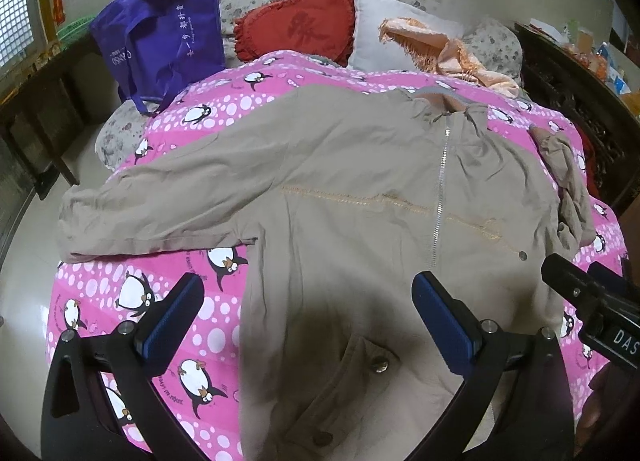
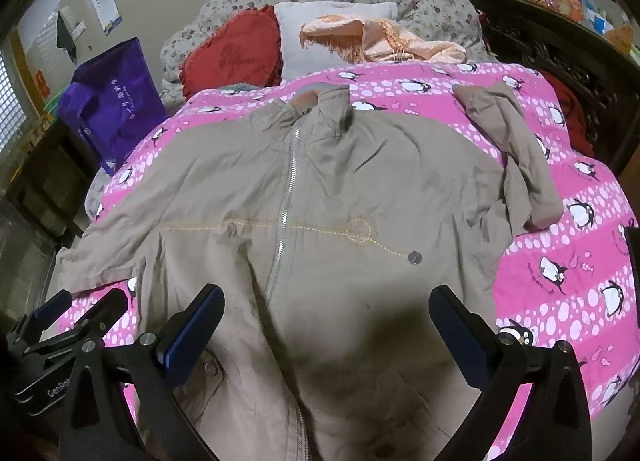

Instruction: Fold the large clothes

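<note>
A large beige zip-front jacket (image 1: 360, 189) lies spread front-up on a pink penguin-print bedspread (image 1: 100, 301). Its left sleeve (image 1: 160, 205) stretches flat to the left; its right sleeve (image 2: 516, 157) lies bunched and twisted at the right. The jacket fills the middle of the right wrist view (image 2: 320, 201). My left gripper (image 1: 308, 301) is open and empty above the jacket's lower left part. My right gripper (image 2: 328, 313) is open and empty above the lower middle, near the zip. The right gripper also shows at the edge of the left wrist view (image 1: 588, 293).
A purple tote bag (image 1: 160, 37) stands at the bed's far left. A red heart cushion (image 1: 300, 21), a white pillow (image 1: 380, 29) and a peach cloth (image 1: 440, 49) lie at the head. Dark wooden furniture (image 1: 580, 93) lines the right side.
</note>
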A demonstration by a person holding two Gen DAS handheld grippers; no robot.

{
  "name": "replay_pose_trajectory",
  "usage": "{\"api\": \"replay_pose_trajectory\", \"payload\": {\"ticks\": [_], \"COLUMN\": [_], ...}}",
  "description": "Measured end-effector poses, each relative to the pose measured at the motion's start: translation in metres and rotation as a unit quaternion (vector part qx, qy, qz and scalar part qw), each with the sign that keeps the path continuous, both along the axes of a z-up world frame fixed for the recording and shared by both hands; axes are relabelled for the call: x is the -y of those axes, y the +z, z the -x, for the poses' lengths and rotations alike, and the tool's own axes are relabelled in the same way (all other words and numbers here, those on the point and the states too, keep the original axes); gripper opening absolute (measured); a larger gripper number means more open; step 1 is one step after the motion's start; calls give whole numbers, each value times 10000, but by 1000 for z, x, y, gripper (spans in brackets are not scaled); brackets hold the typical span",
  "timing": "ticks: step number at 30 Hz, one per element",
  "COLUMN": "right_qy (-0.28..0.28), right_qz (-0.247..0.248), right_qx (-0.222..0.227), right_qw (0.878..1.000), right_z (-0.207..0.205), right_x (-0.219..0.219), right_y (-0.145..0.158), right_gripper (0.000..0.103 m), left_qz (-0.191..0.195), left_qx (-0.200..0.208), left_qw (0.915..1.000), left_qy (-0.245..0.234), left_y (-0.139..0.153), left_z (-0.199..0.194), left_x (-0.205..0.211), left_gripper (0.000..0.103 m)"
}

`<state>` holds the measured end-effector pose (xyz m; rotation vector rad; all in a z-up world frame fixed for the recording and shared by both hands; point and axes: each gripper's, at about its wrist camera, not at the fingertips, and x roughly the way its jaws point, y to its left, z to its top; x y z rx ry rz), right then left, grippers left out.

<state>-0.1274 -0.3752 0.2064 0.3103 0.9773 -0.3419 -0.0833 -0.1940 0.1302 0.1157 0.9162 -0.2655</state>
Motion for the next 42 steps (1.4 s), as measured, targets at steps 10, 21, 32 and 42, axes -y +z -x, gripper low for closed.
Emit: {"api": "replay_pose_trajectory", "payload": {"ticks": [10, 21, 32, 42], "right_qy": [-69, -101, -83, -49], "right_qz": [111, 125, 135, 168], "right_qx": [-40, -80, -153, -233], "right_qw": [9999, 9998, 9998, 9996], "right_z": [-1, -2, -7, -11], "right_x": [2, 3, 4, 0], "right_y": [-5, -10, -12, -18], "right_gripper": [103, 103, 103, 103], "left_qz": [-19, -23, -2, 44], "left_qx": [-22, -93, -118, -171], "left_qw": [10000, 9999, 9999, 9998], "left_qy": [-5, -37, -30, 15], "left_y": [-3, -9, -10, -11], "left_z": [-2, -3, -5, -9], "left_x": [-1, 1, 0, -4], "left_gripper": [103, 103, 103, 103]}}
